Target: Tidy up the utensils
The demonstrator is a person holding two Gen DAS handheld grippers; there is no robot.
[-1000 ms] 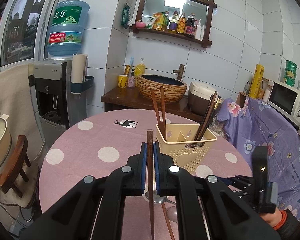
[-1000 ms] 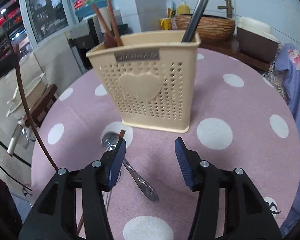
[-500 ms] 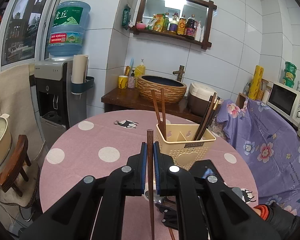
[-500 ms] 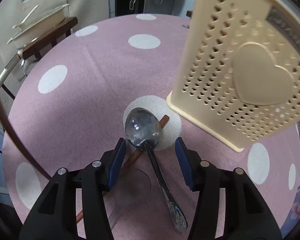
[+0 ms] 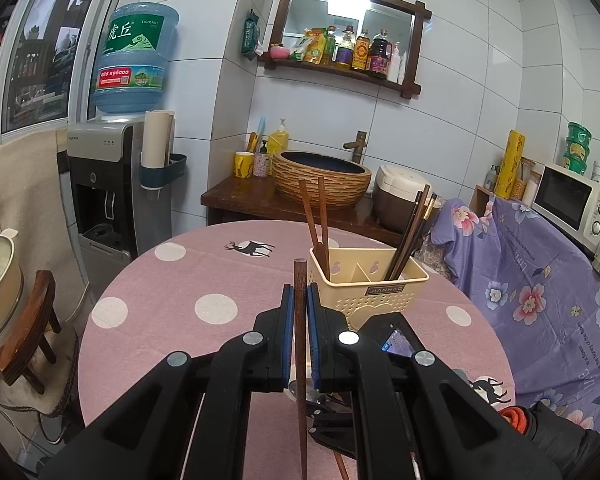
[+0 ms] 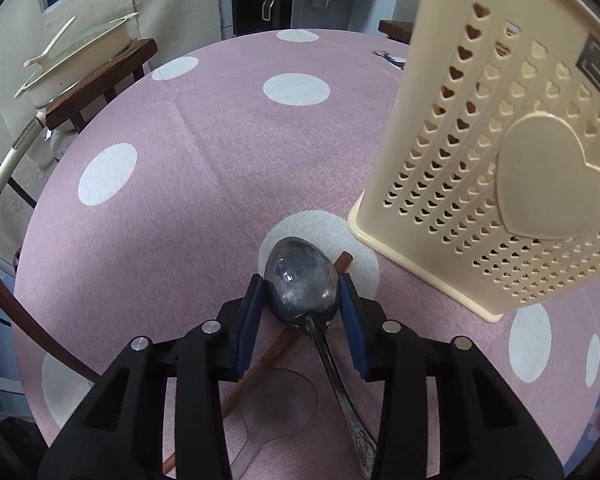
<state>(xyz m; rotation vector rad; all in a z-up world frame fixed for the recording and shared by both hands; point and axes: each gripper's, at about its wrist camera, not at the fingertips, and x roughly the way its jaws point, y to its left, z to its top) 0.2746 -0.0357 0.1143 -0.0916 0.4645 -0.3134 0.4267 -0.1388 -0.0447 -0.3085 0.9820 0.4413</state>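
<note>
My left gripper [image 5: 299, 300] is shut on a brown wooden chopstick [image 5: 300, 356] held upright above the pink dotted table [image 5: 160, 292]. Beyond it stands a cream utensil holder [image 5: 368, 284] with chopsticks in its left and right compartments. My right gripper [image 6: 302, 300] is down at the table, its blue pads closed against both sides of the bowl of a metal spoon [image 6: 300, 280]. The spoon lies across a brown chopstick [image 6: 276, 352], beside a clear plastic spoon [image 6: 276, 404]. The holder [image 6: 496, 152] stands just right of it.
A wooden stool with a cream pot [image 6: 84, 56] stands left of the table. A water dispenser [image 5: 112, 184], a side counter with a woven basin [image 5: 320, 176] and a purple floral cover [image 5: 540, 280] surround the table.
My right gripper has dropped to the table and closed from wide open onto the metal spoon's bowl. My left gripper has kept still with its chopstick.
</note>
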